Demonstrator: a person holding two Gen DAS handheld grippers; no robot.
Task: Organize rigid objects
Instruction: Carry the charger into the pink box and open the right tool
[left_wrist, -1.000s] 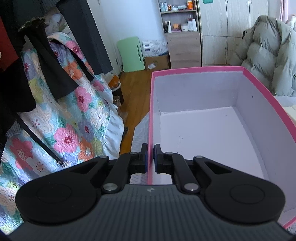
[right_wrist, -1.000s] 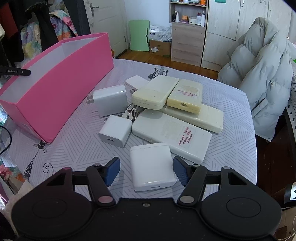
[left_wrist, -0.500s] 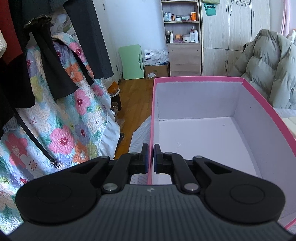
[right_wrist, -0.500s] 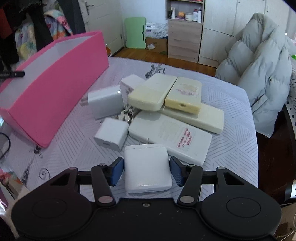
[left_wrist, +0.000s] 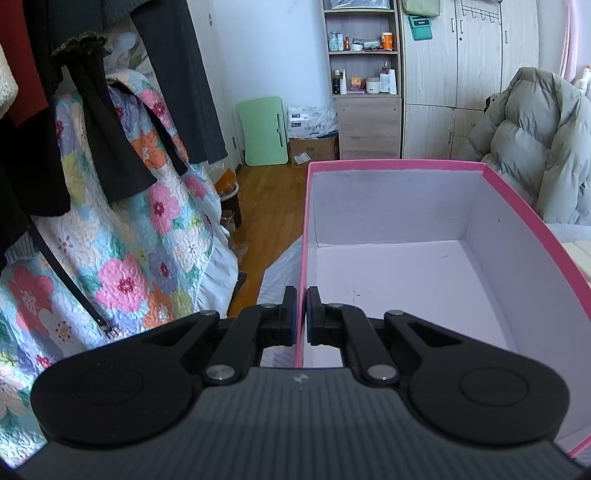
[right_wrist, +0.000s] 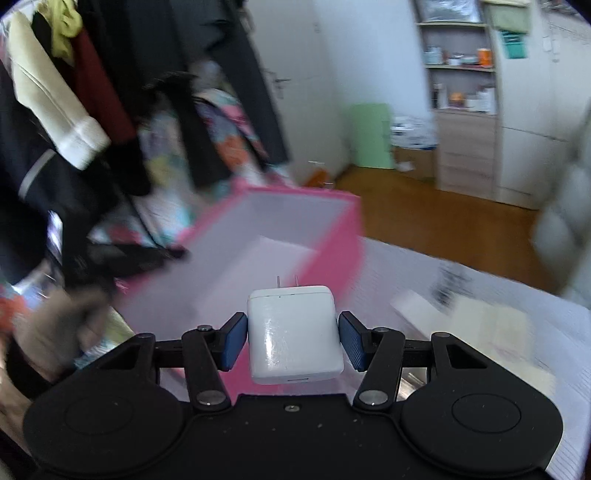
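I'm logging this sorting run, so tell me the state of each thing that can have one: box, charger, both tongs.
pink box: open at the top, nothing inside, upright, its near wall pinched.
white charger: lifted clear of the table, prongs pointing away from the camera, toward the box.
left tongs: shut on the pink box's wall.
right tongs: shut on the white charger, one pad against each side.

Motion blurs the pink box (right_wrist: 325, 236) and pale devices (right_wrist: 491, 332) beside it.

left gripper (left_wrist: 301, 314) shut, right gripper (right_wrist: 291, 338) clamped — lifted
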